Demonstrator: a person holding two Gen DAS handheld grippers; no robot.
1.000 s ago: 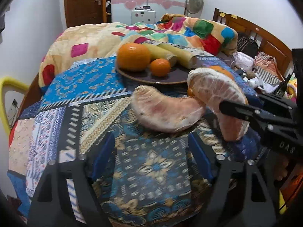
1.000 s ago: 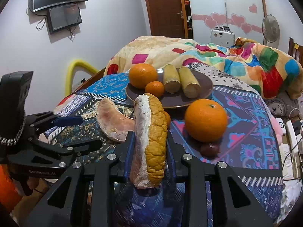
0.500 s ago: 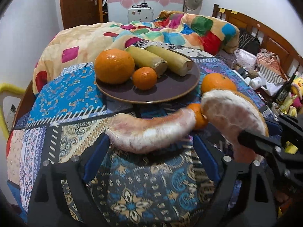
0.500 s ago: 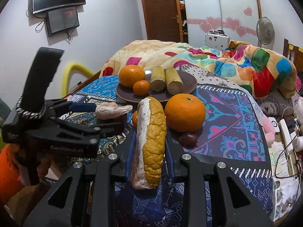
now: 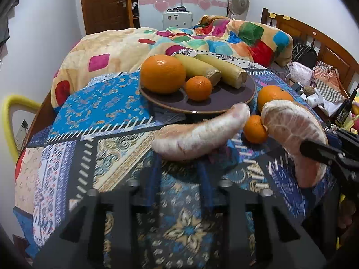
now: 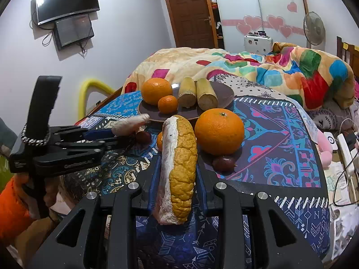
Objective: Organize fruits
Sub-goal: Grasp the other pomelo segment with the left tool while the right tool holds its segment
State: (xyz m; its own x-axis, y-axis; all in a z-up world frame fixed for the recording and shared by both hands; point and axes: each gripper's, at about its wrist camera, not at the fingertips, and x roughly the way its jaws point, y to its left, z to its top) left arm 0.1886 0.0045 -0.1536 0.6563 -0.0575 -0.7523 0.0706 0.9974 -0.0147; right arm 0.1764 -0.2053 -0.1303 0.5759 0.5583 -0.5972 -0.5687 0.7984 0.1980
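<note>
Evidently the left gripper [image 5: 179, 170] had closed since a second before: its blue pads, then spread wide on either side of the peeled pomelo segment [image 5: 197, 134], now pinched the segment's near end and held it off the patterned cloth [image 5: 107, 103], its far tip reaching the rim of the brown plate [image 5: 224, 107]. The right gripper [image 6: 177, 179] was clamped as before on the pomelo wedge with rind [image 6: 179, 168], which stood upright between its pads. Both pieces looked ready to go to the plate (my judgement, from the task alone). That plate already held a large orange [image 5: 162, 74], a small mandarin [image 5: 198, 88] and two yellowish cut lengths [image 5: 222, 74], leaving bare room mainly along its near and right side. A loose orange [image 6: 218, 132], a small mandarin [image 5: 254, 129] and a dark little fruit [image 6: 224, 163] lay on the cloth just beside the approach path, so the right wedge would need to pass over them. The bedding [image 5: 157, 40] rose close behind the plate.
</note>
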